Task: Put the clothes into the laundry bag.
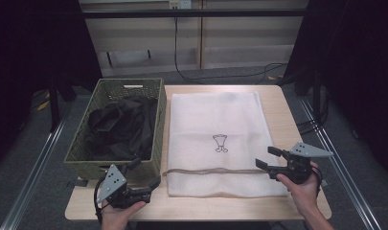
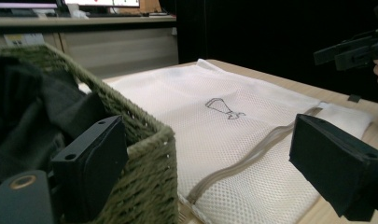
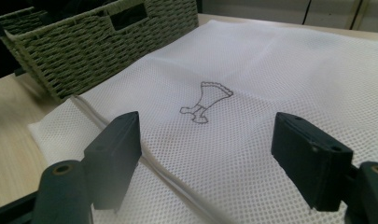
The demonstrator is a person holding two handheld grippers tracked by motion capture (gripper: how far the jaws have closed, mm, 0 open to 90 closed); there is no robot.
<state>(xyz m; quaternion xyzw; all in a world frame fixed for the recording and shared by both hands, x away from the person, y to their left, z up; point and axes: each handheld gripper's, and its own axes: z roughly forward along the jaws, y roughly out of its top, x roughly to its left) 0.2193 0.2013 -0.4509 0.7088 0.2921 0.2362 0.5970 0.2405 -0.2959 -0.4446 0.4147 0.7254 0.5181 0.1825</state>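
A white mesh laundry bag [image 1: 215,124] lies flat on the wooden table [image 1: 282,110], with a small stitched emblem [image 1: 220,143] and a zipper line [image 1: 211,170] near its front edge. A woven green basket [image 1: 151,143] at the left holds a black garment [image 1: 117,127]. My left gripper [image 1: 144,172] hovers open at the basket's front right corner [image 2: 144,154], beside the bag [image 2: 233,135]. My right gripper [image 1: 264,156] stands open over the bag's front right part, its jaws pointing across the mesh [image 3: 252,93] toward the emblem [image 3: 206,102]. Nothing sits between either pair of jaws.
The basket's wall [image 3: 98,46] borders the bag's left side. In the left gripper view the other gripper [image 2: 350,51] shows far off at the upper right. Cables [image 1: 220,75] run over the floor behind the table, and metal rails [image 1: 33,167] flank it.
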